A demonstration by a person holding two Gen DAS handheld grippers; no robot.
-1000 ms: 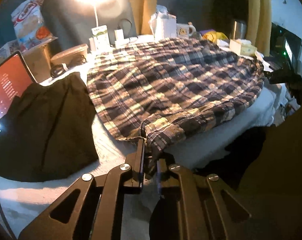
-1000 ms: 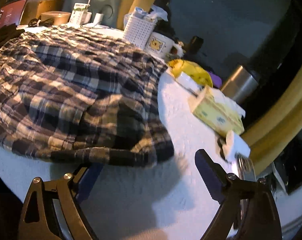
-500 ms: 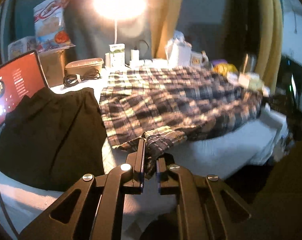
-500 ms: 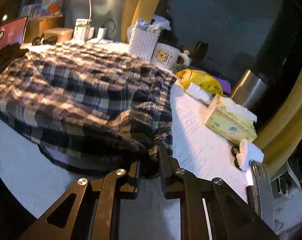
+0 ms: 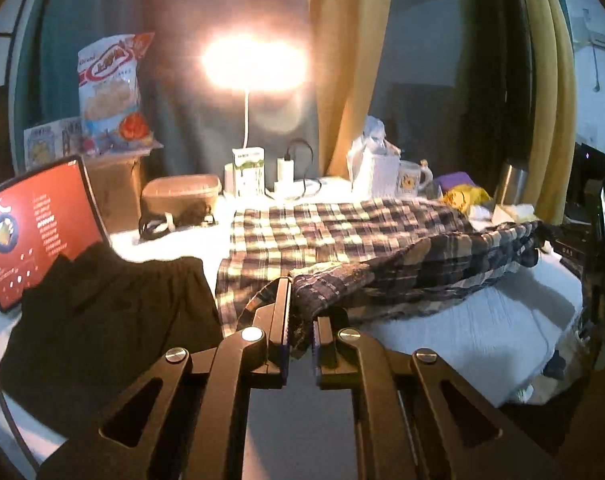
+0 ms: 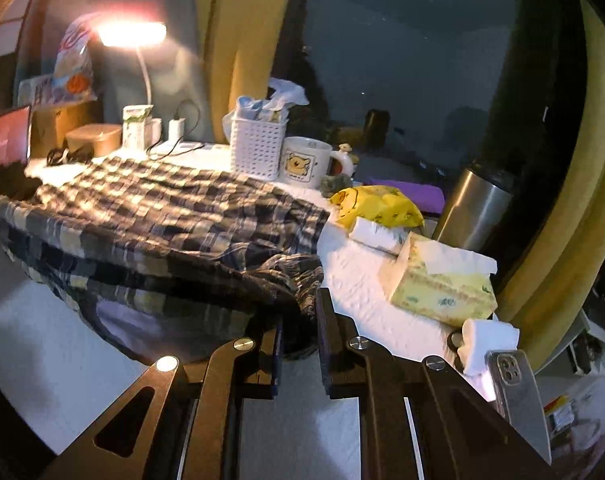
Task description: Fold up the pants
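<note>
Both near corners of the plaid pants (image 5: 342, 240) now hang clear of the white-covered table (image 5: 482, 328), where a second ago they lay flat along its front edge, and the right gripper (image 6: 298, 320), which stood wide open then, has closed on the cloth. The left gripper (image 5: 300, 320) has its fingers nearly together with a bunched corner of plaid pinched between them. The right one's fingers are pressed in on the gathered corner at the other end, cloth filling the narrow gap. Between the two holds the front edge sags a little, and the far half of the pants lies spread on the table towards the lamp (image 5: 254, 60).

This looks like the first fold: the near edge is lifted and ready to be carried over the back half. The next move, as I judge it, calls for both hands to travel together away from the front edge, keeping the edge taut so it lands straight on the far one. Space is tight. A black garment (image 5: 102, 328) lies just beside the pants on the left, and a mug (image 6: 308, 162), a white basket (image 6: 258, 148) and a tissue box (image 6: 442, 284) crowd the right and the back, so the swing should stay low and short
</note>
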